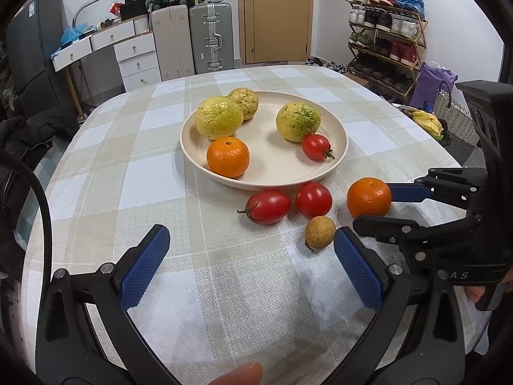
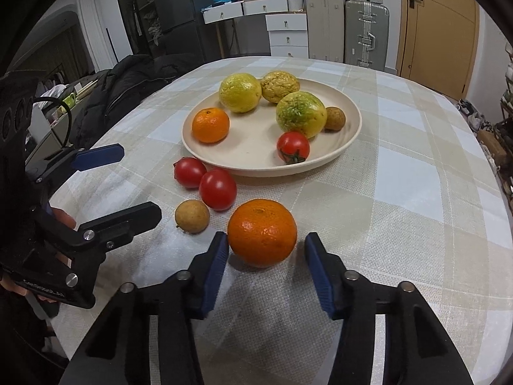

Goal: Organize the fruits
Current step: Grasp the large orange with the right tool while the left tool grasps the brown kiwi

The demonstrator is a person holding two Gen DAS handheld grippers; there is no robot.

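Note:
On the checked tablecloth, an orange (image 2: 262, 232) lies between the fingers of my right gripper (image 2: 266, 240). The left pad (image 2: 218, 256) is at its skin and a small gap shows at the right pad (image 2: 317, 266), so the gripper is open. Beside the orange lie two tomatoes (image 2: 218, 189) (image 2: 189, 172) and a small brown longan (image 2: 192, 216). The cream plate (image 2: 352, 134) behind them holds two yellow-green citrus, a wrinkled yellow fruit, an orange (image 2: 210, 125), a tomato (image 2: 293, 147) and a longan. My left gripper (image 1: 251, 240) stands wide open over bare cloth, the longan (image 1: 320, 232) near its right finger.
The round table's edge curves close on the left and right. A black jacket (image 2: 128, 86) lies over a seat to the left. Across the room are drawers, suitcases (image 1: 210, 37), a door and a shoe rack (image 1: 388, 38). A basket with bananas (image 1: 428, 122) sits beside the table.

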